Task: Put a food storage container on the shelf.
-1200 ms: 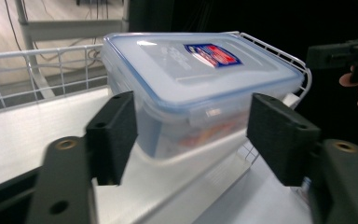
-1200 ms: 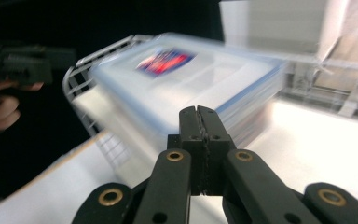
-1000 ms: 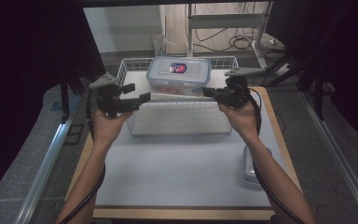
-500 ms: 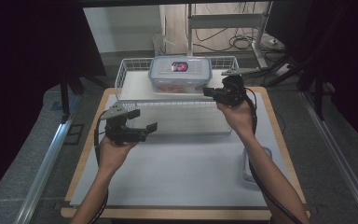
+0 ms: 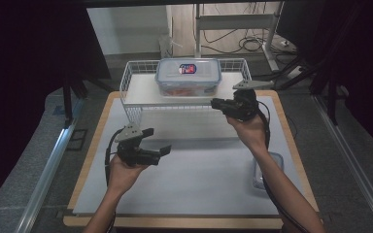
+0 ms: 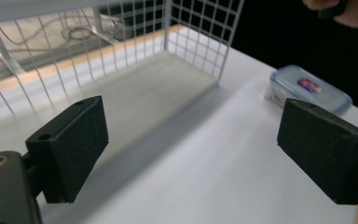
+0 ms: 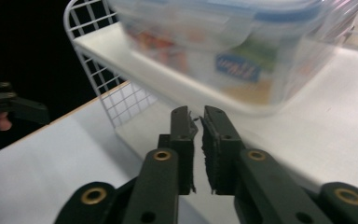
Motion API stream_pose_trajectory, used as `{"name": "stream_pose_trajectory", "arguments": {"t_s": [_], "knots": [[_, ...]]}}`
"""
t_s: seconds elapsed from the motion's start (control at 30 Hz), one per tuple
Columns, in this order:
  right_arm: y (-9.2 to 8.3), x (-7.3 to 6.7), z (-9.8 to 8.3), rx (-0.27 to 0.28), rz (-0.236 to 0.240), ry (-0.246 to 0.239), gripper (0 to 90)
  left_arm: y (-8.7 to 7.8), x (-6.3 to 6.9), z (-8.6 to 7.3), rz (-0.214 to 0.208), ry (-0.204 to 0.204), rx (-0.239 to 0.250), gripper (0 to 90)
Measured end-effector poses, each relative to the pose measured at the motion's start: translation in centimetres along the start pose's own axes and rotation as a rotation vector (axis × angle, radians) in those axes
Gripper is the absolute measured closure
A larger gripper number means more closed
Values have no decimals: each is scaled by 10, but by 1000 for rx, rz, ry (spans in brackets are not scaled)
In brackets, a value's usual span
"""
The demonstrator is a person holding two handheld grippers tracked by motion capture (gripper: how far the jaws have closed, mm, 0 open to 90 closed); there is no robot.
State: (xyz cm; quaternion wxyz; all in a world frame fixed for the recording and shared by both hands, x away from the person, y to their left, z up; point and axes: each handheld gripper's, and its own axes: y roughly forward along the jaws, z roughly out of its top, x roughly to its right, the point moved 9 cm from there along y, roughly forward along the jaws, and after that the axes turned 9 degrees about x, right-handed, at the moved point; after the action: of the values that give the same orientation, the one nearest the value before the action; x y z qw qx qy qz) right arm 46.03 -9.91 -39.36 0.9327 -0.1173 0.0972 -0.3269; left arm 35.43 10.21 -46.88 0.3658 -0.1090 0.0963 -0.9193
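Big container (image 5: 188, 76) shelved on rack (image 5: 136, 94), just ahead of right gripper (image 7: 196, 122), jaws barely parting, empty. Left gripper (image 5: 156, 142) wide, empty; small container (image 6: 307, 88) beyond, still waiting.

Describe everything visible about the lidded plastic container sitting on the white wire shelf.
The container is a clear, rounded-rectangular plastic box with a blue-trimmed snap-on lid, closed, bearing a small red and blue label on top. Through the walls show coloured contents, reddish in the high view, with a blue printed label and yellowish patches in the right gripper view; what they are cannot be told. It stands upright on the wire shelf's white deck, towards the back. Neither gripper touches it; the right gripper, jaws barely parted, points at it from the front.
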Motion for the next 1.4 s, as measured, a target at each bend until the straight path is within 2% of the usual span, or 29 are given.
{"name": "stream_pose_trajectory", "arguments": {"t_s": [0.17, 0.27, 0.47, 0.57, 0.63, 0.7, 0.93, 1.03, 1.13, 1.4], "knots": [[-11, -14, -16, -11, 15, -26, 697, -3, 3, -16, 15, 23, -42, 78], [-20, -19, -29, -10, 14, -38, 637, -5, 5, -22, 7, 10, -52, 71], [-35, -23, -55, -26, 12, -38, 516, -5, 9, -41, 20, 26, -90, 61], [-43, -25, -67, -22, 17, -32, 455, -5, 12, -50, 21, 24, -87, 59], [-47, -26, -74, -29, 23, -45, 415, -5, 13, -59, 21, 25, -90, 56], [-51, -27, -80, -24, 21, -51, 392, -6, 14, -66, 32, 40, -95, 53], [-57, -29, -113, -73, 14, -64, 298, -21, 11, -82, 99, 91, -104, 45], [-59, -34, -129, -107, 27, -76, 256, -28, 11, -88, 118, 97, -103, 43], [-63, -44, -138, -118, 48, -65, 196, -34, 12, -95, 128, 94, -105, 42], [-74, -52, -164, -187, 32, -76, 111, -43, 16, -105, 158, 118, -128, 39]]}}
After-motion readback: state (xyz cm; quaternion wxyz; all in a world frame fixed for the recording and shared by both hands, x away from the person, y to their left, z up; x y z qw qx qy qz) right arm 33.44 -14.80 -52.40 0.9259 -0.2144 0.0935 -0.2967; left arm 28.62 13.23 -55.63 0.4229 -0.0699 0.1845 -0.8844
